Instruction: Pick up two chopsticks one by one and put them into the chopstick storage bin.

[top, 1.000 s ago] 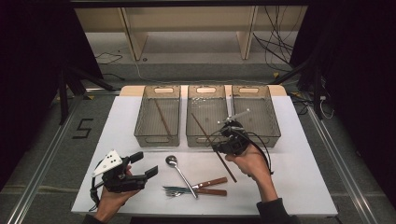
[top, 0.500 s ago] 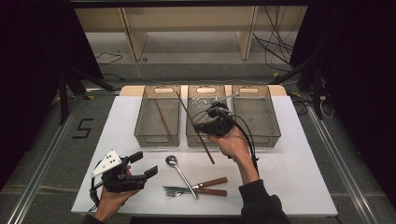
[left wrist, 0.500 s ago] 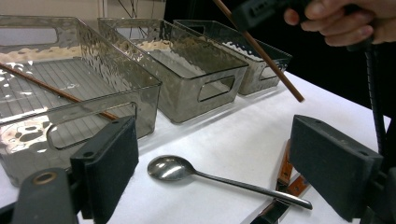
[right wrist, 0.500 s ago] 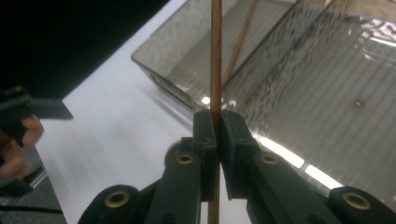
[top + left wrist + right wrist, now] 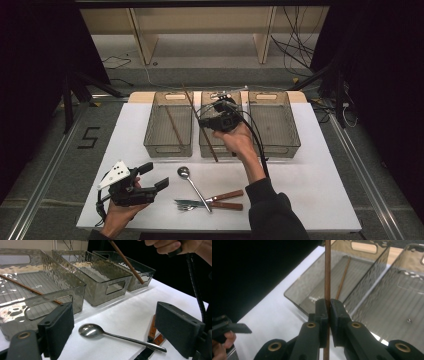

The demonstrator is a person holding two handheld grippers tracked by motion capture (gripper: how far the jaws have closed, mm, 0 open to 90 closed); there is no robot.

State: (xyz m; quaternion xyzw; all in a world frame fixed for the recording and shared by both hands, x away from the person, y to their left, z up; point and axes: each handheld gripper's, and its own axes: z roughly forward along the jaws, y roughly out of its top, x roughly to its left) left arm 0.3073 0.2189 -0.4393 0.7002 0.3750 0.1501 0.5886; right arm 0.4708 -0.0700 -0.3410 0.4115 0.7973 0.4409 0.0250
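My right gripper [image 5: 205, 125] [image 5: 328, 307] is shut on a brown chopstick [image 5: 198, 120] [image 5: 327, 272] and holds it in the air over the gap between the left bin [image 5: 152, 145] and the middle bin [image 5: 204, 151]. The stick slants from far left down to near right; its lower end [image 5: 130, 266] hangs above the middle bin's front. A second chopstick [image 5: 173, 128] [image 5: 27, 288] [image 5: 343, 277] lies inside the left bin. My left gripper [image 5: 150, 177] [image 5: 120, 330] stands open low over the table's near left, its jaws on either side of a steel spoon [image 5: 192, 184] [image 5: 112, 336].
A third smoked-plastic bin [image 5: 295, 145] stands at the right of the row. Two wooden-handled utensils [image 5: 225, 199] and a fork [image 5: 186, 204] lie by the spoon near the front edge. White table [image 5: 320, 190] extends to the right.
My right gripper has carried the chopstick away from the table's middle, forward and to the left over the bins. The left gripper has stayed put.
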